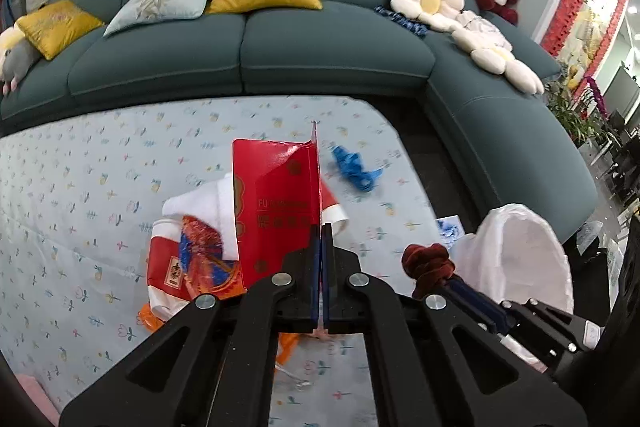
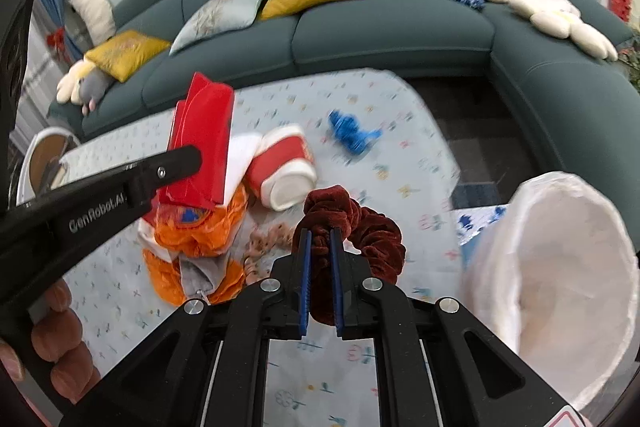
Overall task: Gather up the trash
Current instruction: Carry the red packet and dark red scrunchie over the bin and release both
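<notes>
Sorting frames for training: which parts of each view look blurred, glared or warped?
Left wrist: blue wrapper smeared, glare on red carton, sofa bowed by fisheye. Right wrist: tablecloth and white bag motion-blurred; scrunchie sharper.

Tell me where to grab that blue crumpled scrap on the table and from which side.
Take the blue scrap by its bunched, raised middle, coming from above with the fingers straddling its narrow width. It lies alone on the tablecloth, clear of the cup, so nothing blocks a top approach; its thin tail would likely slip.
</notes>
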Motion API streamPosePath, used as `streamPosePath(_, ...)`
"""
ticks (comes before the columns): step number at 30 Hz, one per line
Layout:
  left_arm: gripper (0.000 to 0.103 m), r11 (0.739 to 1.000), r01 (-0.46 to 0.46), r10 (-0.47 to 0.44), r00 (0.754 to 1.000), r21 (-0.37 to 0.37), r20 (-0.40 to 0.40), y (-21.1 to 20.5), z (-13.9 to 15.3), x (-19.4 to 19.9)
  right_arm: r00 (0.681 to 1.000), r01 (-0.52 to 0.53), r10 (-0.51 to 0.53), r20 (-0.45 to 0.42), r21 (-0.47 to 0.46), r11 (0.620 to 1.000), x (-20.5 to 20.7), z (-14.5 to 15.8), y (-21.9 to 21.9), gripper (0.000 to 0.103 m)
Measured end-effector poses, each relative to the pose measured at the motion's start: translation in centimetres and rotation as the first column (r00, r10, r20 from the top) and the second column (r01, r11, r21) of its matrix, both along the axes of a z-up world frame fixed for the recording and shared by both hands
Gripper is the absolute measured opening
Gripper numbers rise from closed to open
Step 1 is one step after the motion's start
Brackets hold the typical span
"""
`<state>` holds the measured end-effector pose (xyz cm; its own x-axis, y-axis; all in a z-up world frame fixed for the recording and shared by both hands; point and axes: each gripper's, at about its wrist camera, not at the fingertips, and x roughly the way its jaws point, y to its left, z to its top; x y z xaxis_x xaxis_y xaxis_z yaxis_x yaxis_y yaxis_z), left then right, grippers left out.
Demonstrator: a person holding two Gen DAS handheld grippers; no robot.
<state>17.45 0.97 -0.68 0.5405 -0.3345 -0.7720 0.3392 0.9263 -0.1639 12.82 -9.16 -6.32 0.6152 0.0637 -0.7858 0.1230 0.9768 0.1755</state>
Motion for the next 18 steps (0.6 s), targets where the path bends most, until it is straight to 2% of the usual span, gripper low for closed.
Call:
streamPosePath(8, 0.000, 0.999, 0.053, -0.053, 0.997, -0.010, 0.055, -3.2, 3.0, -3.2, 0.994, 0.064, -0.063, 0.089, -0.007, 0.998, -3.2, 3.8, -3.6, 0.009)
streamPosePath(18, 0.000, 0.988, 0.154, -0.152, 0.984, -0.017, 0.092, -8.4, 5.0, -7.1, 0.976, 0.166, -0.166, 0.140, 0.006, 0.986, -7.3, 5.9, -8.7, 0.009)
